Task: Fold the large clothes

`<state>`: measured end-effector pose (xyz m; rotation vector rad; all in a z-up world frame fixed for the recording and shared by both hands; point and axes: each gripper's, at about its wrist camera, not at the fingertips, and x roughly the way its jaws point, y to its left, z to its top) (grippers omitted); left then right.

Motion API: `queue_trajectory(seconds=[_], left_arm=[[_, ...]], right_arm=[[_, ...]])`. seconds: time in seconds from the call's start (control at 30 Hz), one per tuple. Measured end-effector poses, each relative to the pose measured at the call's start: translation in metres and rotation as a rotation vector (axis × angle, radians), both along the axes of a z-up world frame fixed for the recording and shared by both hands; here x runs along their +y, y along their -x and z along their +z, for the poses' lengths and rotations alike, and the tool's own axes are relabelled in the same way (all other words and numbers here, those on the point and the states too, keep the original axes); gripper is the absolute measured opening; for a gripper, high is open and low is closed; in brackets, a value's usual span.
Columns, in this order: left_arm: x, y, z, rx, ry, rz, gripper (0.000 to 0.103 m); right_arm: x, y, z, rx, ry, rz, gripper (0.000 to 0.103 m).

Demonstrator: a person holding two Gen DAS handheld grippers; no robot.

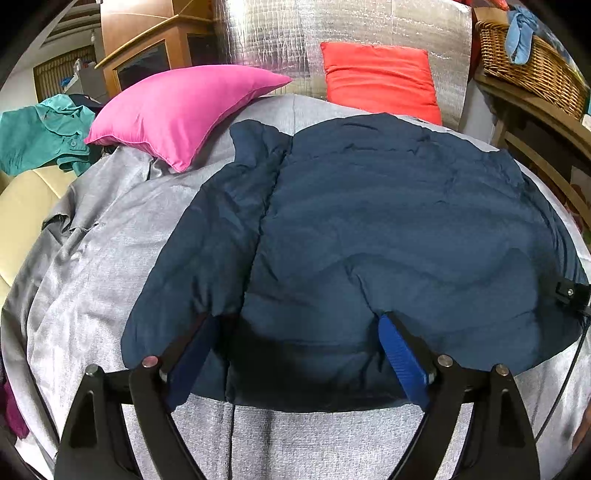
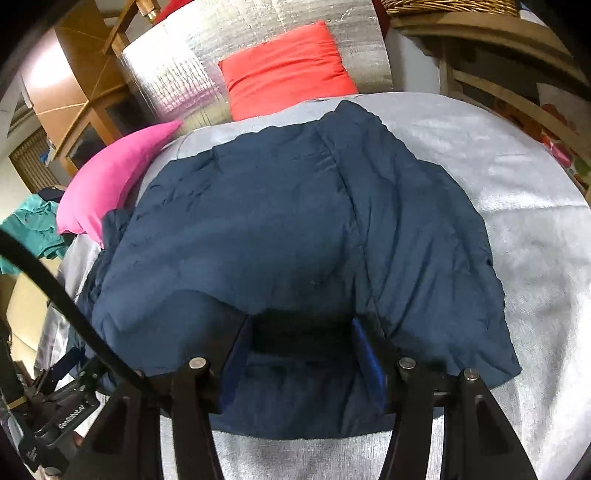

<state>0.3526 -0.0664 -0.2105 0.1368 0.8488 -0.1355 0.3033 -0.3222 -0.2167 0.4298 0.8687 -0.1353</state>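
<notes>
A puffy navy jacket [image 1: 388, 221] [image 2: 277, 221] lies spread flat on the grey bed cover [image 1: 110, 258] [image 2: 517, 184], its hem toward me. My left gripper [image 1: 297, 317] stands wide open over the near hem, and both fingertips are sunk into the padding. Further right along the same hem, my right gripper [image 2: 302, 319] is about half open. Its tips are hidden under a bulge of fabric. Jacket cloth lies across the gap of each gripper, and the blue pads [image 1: 402, 354] [image 2: 369, 354] show bare along most of their length.
A pink pillow [image 1: 177, 107] [image 2: 118, 170] and a red pillow [image 1: 380, 77] [image 2: 288, 74] lie at the head of the bed against a silver foil panel [image 1: 332, 29]. A teal garment [image 1: 37, 136] lies off the left side. A wicker basket [image 1: 532, 62] sits on wooden shelving at right.
</notes>
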Motion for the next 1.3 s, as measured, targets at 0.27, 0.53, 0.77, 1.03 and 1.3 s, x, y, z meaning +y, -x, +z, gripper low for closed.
queue_trajectory(seconds=[0.27, 0.53, 0.77, 1.03, 1.3], left_arm=[[0.013, 0.009, 0.014, 0.004, 0.006, 0.02, 0.09], [0.004, 0.001, -0.008, 0.088, -0.063, 0.016, 0.094], [0.01, 0.015, 0.02, 0.004, -0.012, 0.042, 0.094], [0.012, 0.09, 0.084, -0.233, -0.009, 0.056, 0.094], [0.015, 0.168, 0.146, -0.399, -0.068, 0.071, 0.094]], right_arm=[[0.009, 0.023, 0.007, -0.026, -0.021, 0.081, 0.06], [0.024, 0.012, -0.003, 0.025, 0.027, 0.103, 0.071], [0.014, 0.04, 0.032, -0.142, 0.103, 0.019, 0.071], [0.024, 0.112, 0.085, -0.314, 0.301, -0.067, 0.082], [0.033, 0.194, 0.14, -0.463, 0.341, -0.11, 0.097]])
